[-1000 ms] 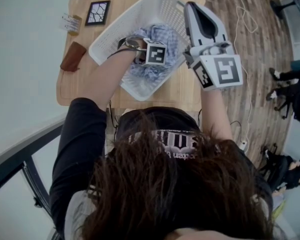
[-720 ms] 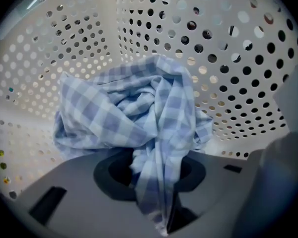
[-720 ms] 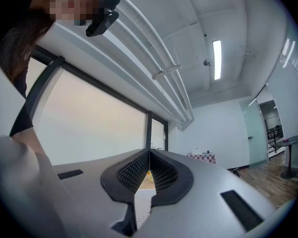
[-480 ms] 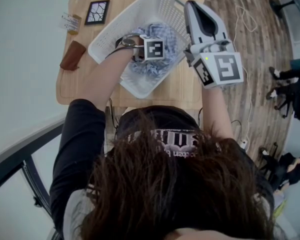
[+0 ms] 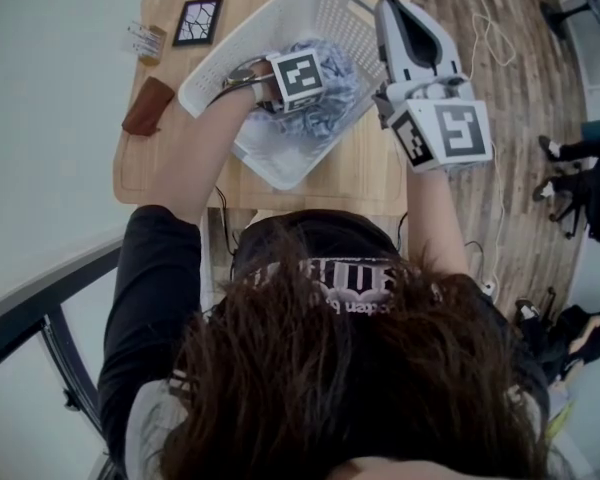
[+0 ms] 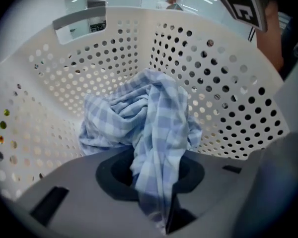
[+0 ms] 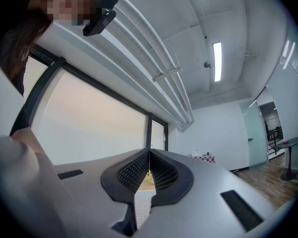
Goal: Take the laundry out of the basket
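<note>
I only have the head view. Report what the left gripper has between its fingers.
Observer: In its own view the left gripper has its fingers closing on a fold of the blue checked cloth, which runs down between them.
Operator: Now check the other one.
Observer: The right gripper has its fingers together with nothing between them. Its camera looks up at the ceiling and a window, not at the basket.
</note>
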A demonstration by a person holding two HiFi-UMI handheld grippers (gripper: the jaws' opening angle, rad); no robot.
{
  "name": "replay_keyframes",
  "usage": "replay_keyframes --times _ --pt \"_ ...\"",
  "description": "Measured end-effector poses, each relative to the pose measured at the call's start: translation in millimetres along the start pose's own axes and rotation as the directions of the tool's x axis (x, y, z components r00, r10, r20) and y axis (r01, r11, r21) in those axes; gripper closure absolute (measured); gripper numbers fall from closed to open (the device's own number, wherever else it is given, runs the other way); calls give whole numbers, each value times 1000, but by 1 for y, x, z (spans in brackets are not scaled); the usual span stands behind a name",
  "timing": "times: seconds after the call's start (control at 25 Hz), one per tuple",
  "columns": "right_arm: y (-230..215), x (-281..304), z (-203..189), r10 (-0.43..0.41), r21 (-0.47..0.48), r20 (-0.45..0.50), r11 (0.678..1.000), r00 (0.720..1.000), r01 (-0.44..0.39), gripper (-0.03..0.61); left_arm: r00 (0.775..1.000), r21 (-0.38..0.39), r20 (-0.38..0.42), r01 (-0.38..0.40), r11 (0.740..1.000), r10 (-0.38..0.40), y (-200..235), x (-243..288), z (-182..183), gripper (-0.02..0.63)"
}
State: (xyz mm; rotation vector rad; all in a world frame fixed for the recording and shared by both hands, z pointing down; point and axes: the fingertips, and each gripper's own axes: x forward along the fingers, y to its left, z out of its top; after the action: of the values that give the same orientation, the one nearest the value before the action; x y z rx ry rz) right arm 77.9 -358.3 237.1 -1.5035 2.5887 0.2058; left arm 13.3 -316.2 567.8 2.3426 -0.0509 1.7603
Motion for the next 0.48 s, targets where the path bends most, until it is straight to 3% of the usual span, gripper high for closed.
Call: replay_keyframes --times 0.24,0.48 --pt "5 -2 1 6 -5 -1 1000 1000 -6 551 986 -108 137 -80 991 95 11 -36 11 494" --pt "9 -4 2 12 -4 0 1000 1000 -12 552 940 -231 290 -114 966 181 11 -80 25 495"
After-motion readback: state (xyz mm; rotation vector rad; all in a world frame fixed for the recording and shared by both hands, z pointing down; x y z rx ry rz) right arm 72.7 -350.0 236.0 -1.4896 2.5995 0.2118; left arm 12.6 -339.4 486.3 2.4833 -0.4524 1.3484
